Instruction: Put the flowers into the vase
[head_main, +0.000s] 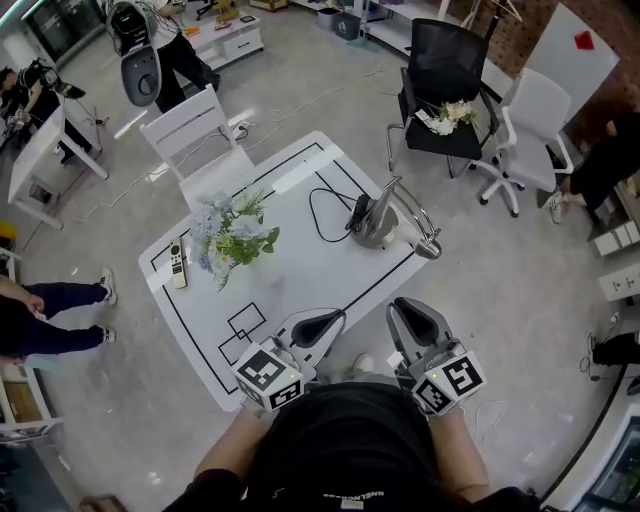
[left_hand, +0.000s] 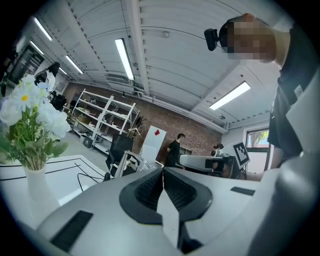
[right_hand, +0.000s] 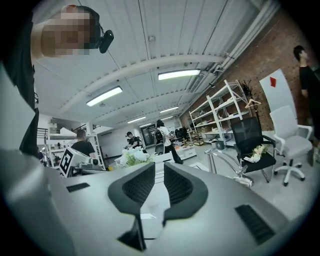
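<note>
A bunch of white and pale blue flowers (head_main: 231, 236) stands upright in a white vase (left_hand: 37, 188) on the left part of the white table (head_main: 300, 270). In the left gripper view the flowers (left_hand: 29, 116) fill the left edge. In the right gripper view they show as a small bunch of flowers (right_hand: 134, 156) beyond the jaws. My left gripper (head_main: 322, 324) (left_hand: 162, 176) hangs at the table's near edge, shut, pads touching with nothing between them. To its right, my right gripper (head_main: 416, 312) (right_hand: 159, 183) has a narrow gap between its jaws and holds nothing.
A remote (head_main: 177, 265) lies left of the vase. A metal stand (head_main: 382, 217) with a black cable sits at the table's right. A white chair (head_main: 196, 134) stands behind the table. A black chair (head_main: 443, 92) holds another bouquet (head_main: 451, 115). People stand around the room.
</note>
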